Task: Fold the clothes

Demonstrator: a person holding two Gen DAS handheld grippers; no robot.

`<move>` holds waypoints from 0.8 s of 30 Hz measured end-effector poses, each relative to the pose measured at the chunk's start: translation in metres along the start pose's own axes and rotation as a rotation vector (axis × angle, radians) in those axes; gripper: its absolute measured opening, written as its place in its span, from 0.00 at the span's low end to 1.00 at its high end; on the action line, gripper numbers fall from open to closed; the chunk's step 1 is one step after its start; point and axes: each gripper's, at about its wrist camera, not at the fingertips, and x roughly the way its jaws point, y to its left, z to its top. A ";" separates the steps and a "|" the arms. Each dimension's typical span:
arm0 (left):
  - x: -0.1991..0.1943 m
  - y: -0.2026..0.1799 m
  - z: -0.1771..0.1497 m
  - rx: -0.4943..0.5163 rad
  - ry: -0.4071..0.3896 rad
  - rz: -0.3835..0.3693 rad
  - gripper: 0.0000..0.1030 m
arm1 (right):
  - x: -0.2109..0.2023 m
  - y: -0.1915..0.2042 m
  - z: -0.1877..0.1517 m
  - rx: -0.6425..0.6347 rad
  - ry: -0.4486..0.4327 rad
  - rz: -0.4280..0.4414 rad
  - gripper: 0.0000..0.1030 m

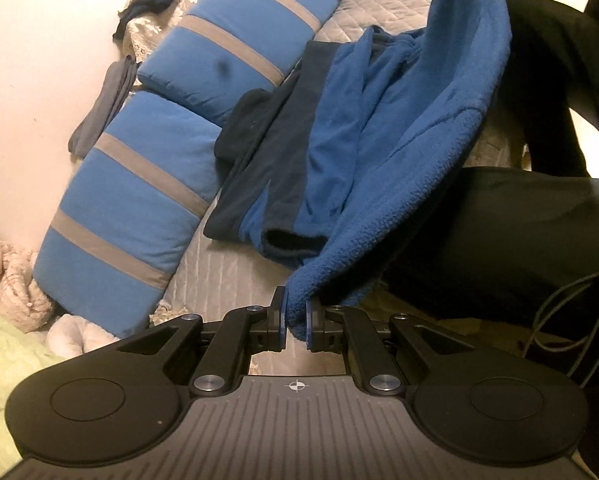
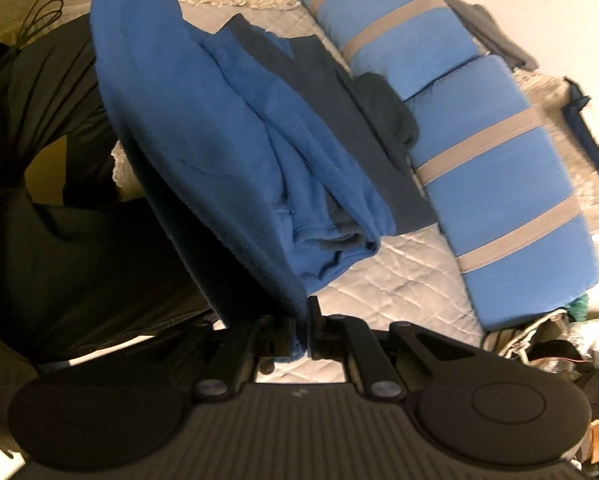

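Both claws clamped tight on the blue fleece (image 1: 419,120), left gripper (image 1: 297,322) and right gripper (image 2: 299,334) each pinching an edge above the quilted bed (image 1: 227,276), so I'd keep the corners level and taut for a straight fold.

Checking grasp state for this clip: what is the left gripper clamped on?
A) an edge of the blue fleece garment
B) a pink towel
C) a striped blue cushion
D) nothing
A: the left gripper pinches the blue fleece garment edge between its fingers.
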 end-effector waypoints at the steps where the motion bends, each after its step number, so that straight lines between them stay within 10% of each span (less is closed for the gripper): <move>1: 0.003 0.002 0.000 0.003 0.000 -0.009 0.09 | 0.001 -0.003 0.001 -0.002 0.004 0.008 0.04; 24: 0.046 0.053 0.012 0.007 0.032 -0.136 0.09 | 0.037 -0.067 0.034 -0.040 0.041 0.077 0.05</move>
